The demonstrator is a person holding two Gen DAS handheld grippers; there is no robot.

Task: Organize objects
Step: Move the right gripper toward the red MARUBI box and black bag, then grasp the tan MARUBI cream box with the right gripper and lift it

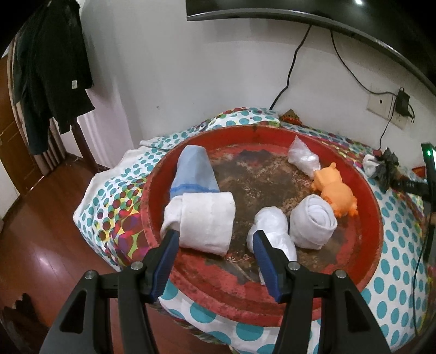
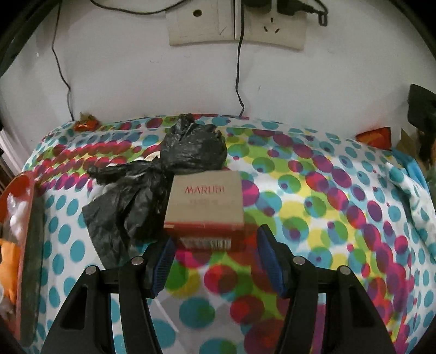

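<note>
L gripper (image 1: 215,239) hovering over near rim of red tray (image 1: 377,226), jaws wide, nothing pinched. White towel roll (image 1: 207,220) just beyond L finger, lying on its side; blue cloth (image 1: 194,170) behind it, touching. Small plastic-wrapped bundle (image 1: 272,231) right by R finger, contact unclear. Rolled white sock (image 1: 313,222) just right of that, orange toy (image 1: 336,190) farther right by the rim, clear bag w/ white stuff (image 1: 303,156) at far right of tray. Tray sits on polka-dot cloth (image 1: 400,217) over the table.

R gripper (image 2: 214,242) over the dotted cloth (image 2: 313,190), right of tray edge (image 2: 26,217). Jaws abt mid-open, empty, tips flanking near end of small tan box (image 2: 205,201) w/ red lettering; pads not pressing on it. Box sits atop a second red-white box (image 2: 204,242). Crumpled black plastic bag (image 2: 152,185) touching box on left and far side. Wall sockets (image 2: 234,21) + cables at far wall.
</note>
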